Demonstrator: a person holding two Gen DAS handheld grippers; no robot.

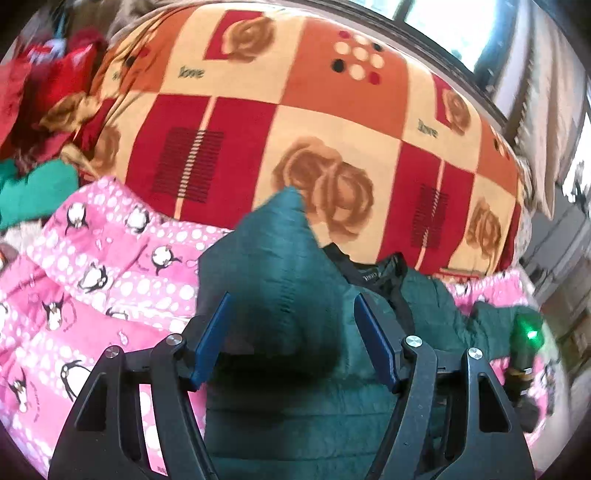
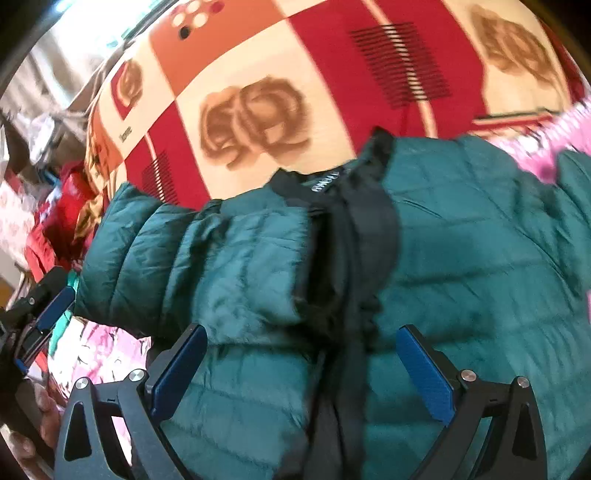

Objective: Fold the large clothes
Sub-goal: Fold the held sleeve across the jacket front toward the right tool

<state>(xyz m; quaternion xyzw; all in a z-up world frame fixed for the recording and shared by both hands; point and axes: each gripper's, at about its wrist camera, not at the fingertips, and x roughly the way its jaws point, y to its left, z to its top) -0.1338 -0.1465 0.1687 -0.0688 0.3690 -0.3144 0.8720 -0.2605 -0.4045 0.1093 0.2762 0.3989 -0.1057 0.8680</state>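
Teal jacket [image 2: 461, 240] between both tongs (spread)

The jacket [image 2: 461, 258] lies under and in front of both my grippers, spread on the penguin cloth [image 1: 96, 266], which reaches out to its left and shows again past its right edge. Its collar [image 2: 354, 206] points away from me toward the blanket [image 1: 295, 122], which stretches behind everything. A sleeve [image 1: 273, 236] is folded up over the jacket's left part. A heap of clothes [image 1: 44, 110] sits far left, beside the blanket. A window [image 1: 461, 29] stands behind the blanket, at right.
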